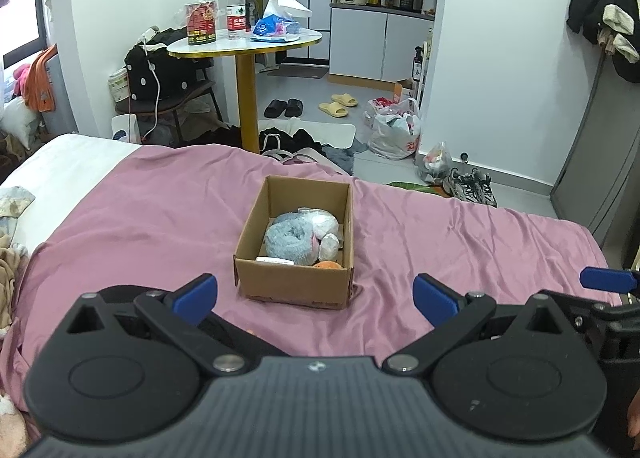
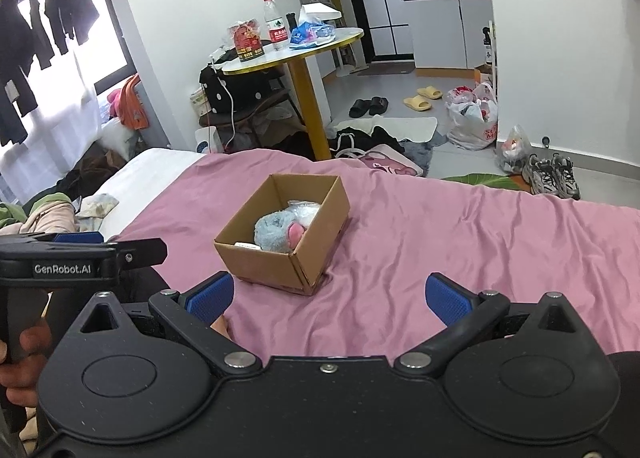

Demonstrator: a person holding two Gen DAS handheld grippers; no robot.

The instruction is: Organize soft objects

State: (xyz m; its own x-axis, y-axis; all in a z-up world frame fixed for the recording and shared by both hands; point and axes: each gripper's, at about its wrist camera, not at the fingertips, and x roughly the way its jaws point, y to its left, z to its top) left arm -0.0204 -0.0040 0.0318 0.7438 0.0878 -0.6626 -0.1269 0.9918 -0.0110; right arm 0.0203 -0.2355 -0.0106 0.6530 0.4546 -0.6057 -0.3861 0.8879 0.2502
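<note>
We've got both grippers hanging back over the pink sheet (image 1: 160,210), nothing in hand. Left gripper (image 1: 316,298): jaws spread wide, empty. Right gripper (image 2: 328,300): same, wide apart, empty. Cardboard box (image 1: 294,280) sits dead ahead of the left jaws, just fwd of the tips; from the right gripper it's ahead and a bit left. So left is nearer, we'd say. Box's long axis runs away from us, open top up. Inside: fluffy blue-grey plush (image 1: 290,238), white wrapped bundles (image 1: 326,224), an orange bit (image 1: 328,265) at the near wall. No loose soft items visible on the sheet btw jaws and box; looks nearly done.
</note>
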